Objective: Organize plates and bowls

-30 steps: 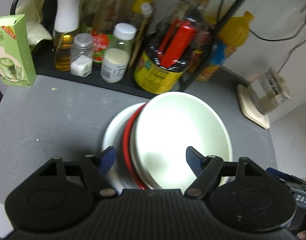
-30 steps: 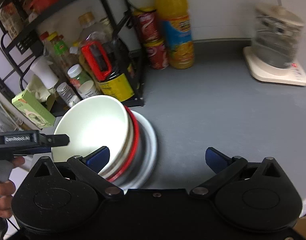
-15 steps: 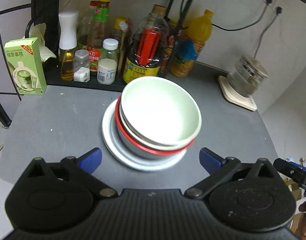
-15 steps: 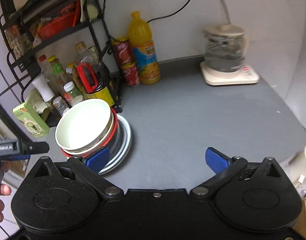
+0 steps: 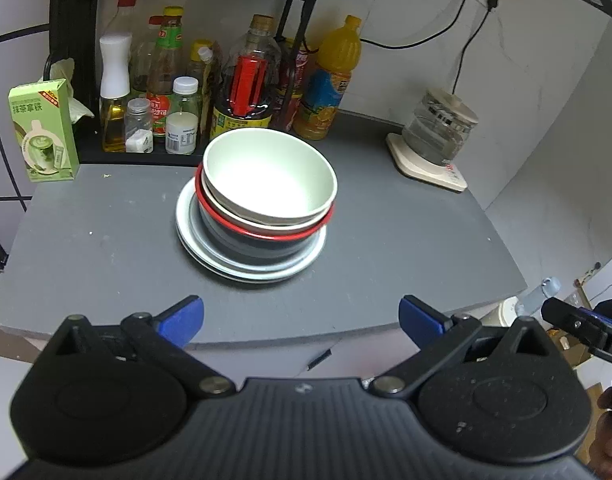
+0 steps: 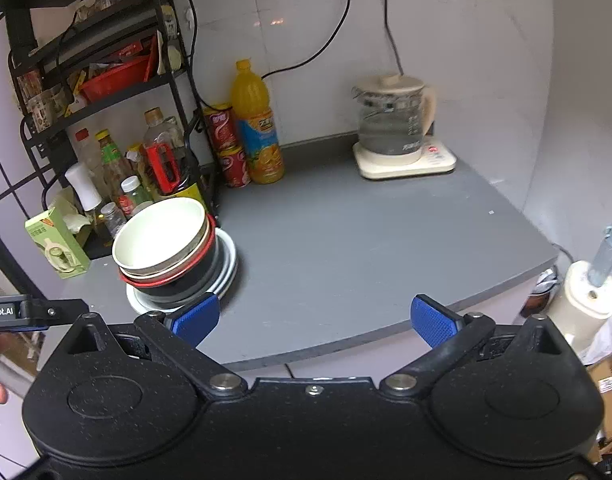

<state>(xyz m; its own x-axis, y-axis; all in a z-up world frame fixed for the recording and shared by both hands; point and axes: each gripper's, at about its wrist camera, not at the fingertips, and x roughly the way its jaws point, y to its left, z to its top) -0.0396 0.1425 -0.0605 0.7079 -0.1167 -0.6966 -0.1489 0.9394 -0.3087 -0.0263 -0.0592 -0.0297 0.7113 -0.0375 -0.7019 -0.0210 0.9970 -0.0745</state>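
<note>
Three nested bowls (image 5: 266, 184) sit on plates (image 5: 250, 268).

Ahead of the wide-open left gripper (image 5: 301, 320), bare grey countertop (image 5: 106, 248) is lying clear up to the stack of white, red-rimmed and dark bowls on white plates (image 5: 262, 216), which is blocking the middle of the path. Behind the stack, a black wire rack crowded with sauce bottles and jars (image 5: 178, 92) is closing off the far-left side, with a green carton (image 5: 42, 132) standing at its left end. Ahead and right of the open right gripper (image 6: 313, 318), the grey surface is staying open as far as the glass kettle on its cream base (image 6: 398, 136) and the orange juice bottle (image 6: 258, 128) by the wall.
</note>
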